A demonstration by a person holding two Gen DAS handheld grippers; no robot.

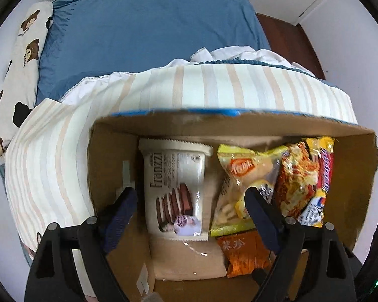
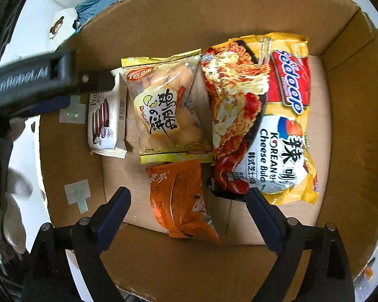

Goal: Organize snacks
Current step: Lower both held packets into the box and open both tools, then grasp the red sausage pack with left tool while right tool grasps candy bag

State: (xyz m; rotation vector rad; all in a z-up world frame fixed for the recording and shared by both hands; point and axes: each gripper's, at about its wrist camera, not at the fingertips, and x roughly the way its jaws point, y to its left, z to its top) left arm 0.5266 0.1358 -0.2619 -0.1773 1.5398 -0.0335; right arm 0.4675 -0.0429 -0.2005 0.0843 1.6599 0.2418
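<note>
Box: cardboard box (image 2: 352, 125) on the bed (image 1: 143, 25), filling the lower half of both views.
Done: four packs lie flat inside, side by side; judged nearly finished.
Left: the orange packet (image 2: 181, 198) sits alone, low centre, slightly askew; no snacks show outside the box.
Franzzi pack (image 1: 175, 188): left of the row, long axis running up the frame.
Yellow cake pack (image 2: 163, 110): middle, long axis likewise.
Noodle pack (image 2: 259, 115): right, largest, same direction.
Left claw (image 1: 189, 209): wide, empty, over the Franzzi pack.
Right claw (image 2: 187, 209): wide, empty, straddling the orange packet.
</note>
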